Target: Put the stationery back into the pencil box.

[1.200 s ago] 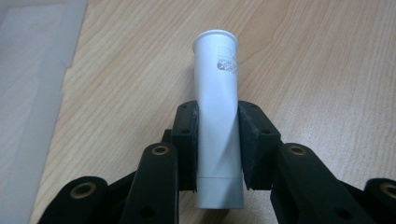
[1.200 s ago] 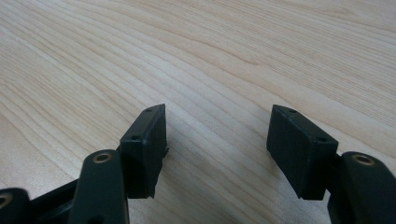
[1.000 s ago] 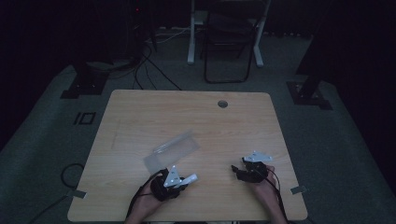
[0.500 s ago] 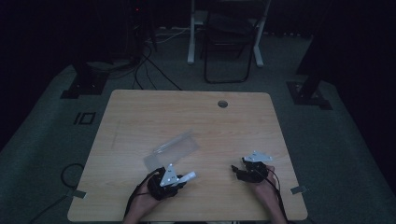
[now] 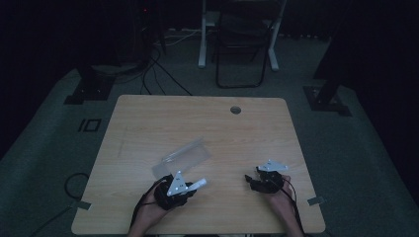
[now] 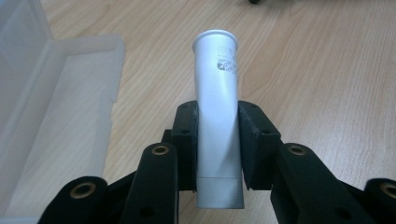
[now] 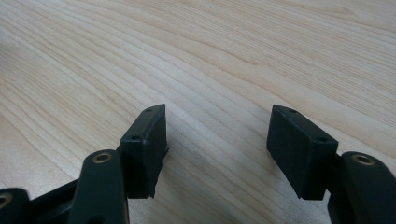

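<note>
We clamp the tube (image 6: 218,121) in our left gripper (image 6: 218,144), just off the table (image 5: 148,123), the open box (image 5: 185,157) at its eleven o'clock. Our right gripper (image 7: 217,149) gapes empty, well apart at three o'clock.

Two hand-held grippers at a wooden table, each a black body with a pale grey three-cornered plate on top. The left gripper (image 5: 174,190) and the right gripper (image 5: 266,181) each trail a dark cable back along the forearm. Seen close from the left gripper view, the left gripper (image 6: 218,142) has matt black jaws built of jointed links, with brass-coloured pivot bushings and small dark screw holes, ending in blocky black pads of a rough, foam-like texture. The right gripper (image 7: 219,144) shows the same black links, brass bushings and rectangular pads with small screw holes at their corners. The forearms appear bare, though the dim high view leaves that uncertain.
</note>
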{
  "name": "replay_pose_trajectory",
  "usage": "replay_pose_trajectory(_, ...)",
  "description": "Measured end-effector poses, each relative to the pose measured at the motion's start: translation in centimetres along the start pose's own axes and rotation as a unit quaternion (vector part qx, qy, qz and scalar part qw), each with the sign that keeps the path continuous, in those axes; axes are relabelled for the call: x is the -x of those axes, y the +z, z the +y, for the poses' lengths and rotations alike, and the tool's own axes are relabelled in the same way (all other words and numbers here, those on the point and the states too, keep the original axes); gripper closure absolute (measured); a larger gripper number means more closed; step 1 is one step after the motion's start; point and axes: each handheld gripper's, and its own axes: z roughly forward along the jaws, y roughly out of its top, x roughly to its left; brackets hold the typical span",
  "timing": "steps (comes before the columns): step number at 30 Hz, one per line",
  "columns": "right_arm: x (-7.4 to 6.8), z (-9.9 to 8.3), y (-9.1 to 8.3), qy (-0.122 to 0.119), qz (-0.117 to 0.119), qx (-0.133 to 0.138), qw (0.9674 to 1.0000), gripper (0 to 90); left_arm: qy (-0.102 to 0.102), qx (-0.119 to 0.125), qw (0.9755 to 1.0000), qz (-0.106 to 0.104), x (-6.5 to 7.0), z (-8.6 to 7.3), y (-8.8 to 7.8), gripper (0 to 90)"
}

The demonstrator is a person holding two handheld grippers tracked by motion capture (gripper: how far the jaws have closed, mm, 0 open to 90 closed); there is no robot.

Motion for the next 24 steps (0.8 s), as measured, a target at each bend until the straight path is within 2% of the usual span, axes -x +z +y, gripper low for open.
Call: replay_pose_trajectory(24, 0.01, 0.00, -0.01, 0.000, 0.000, 0.000, 1.0000, 37.6, 0.000, 0.019, 0.9997, 0.015, -0.88, 0.99, -0.89, 70.6)
